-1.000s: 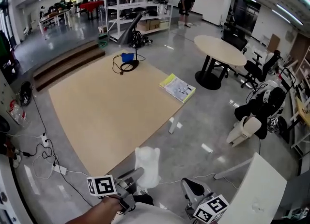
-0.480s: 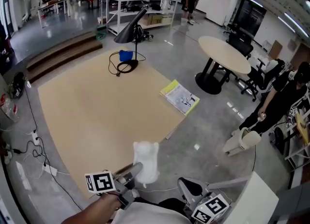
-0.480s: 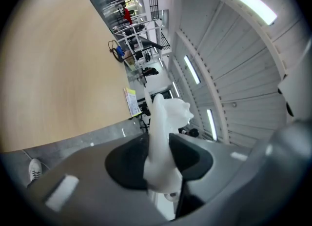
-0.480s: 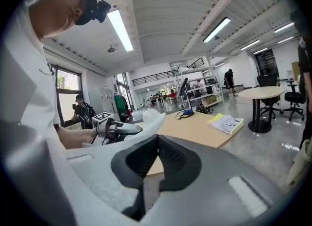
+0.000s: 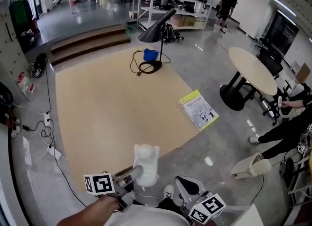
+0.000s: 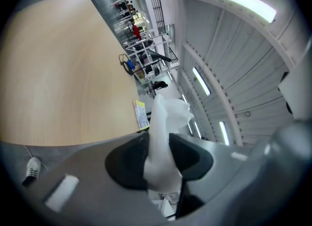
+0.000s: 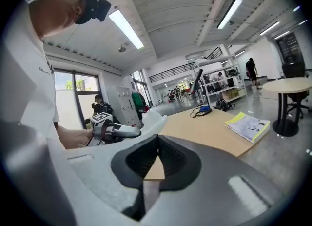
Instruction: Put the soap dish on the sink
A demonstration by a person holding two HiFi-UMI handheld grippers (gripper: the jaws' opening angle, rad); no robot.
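A white translucent soap dish (image 5: 146, 163) stands upright between the jaws of my left gripper (image 5: 138, 172) at the bottom of the head view, over the near edge of a big wooden board. In the left gripper view the soap dish (image 6: 165, 122) rises from between the dark pads (image 6: 126, 164), which press on its lower part. My right gripper (image 5: 188, 188) is beside it, low and to the right, with nothing in it. Its jaws (image 7: 157, 139) meet at the tips in the right gripper view, where the soap dish (image 7: 152, 119) also shows at the left. No sink is in view.
The pale wooden board (image 5: 112, 108) lies on the floor ahead, with a black lamp (image 5: 157, 32) and blue box at its far end and a yellow booklet (image 5: 199, 111) at its right corner. A round table (image 5: 252, 68), chairs, shelving (image 5: 165, 0) and steps (image 5: 87, 44) lie beyond. Cables (image 5: 46, 122) run along the left.
The view has swung left, so the board, lamp and round table sit further right in the picture. Both grippers keep their places at the bottom, the dish still in the left one.
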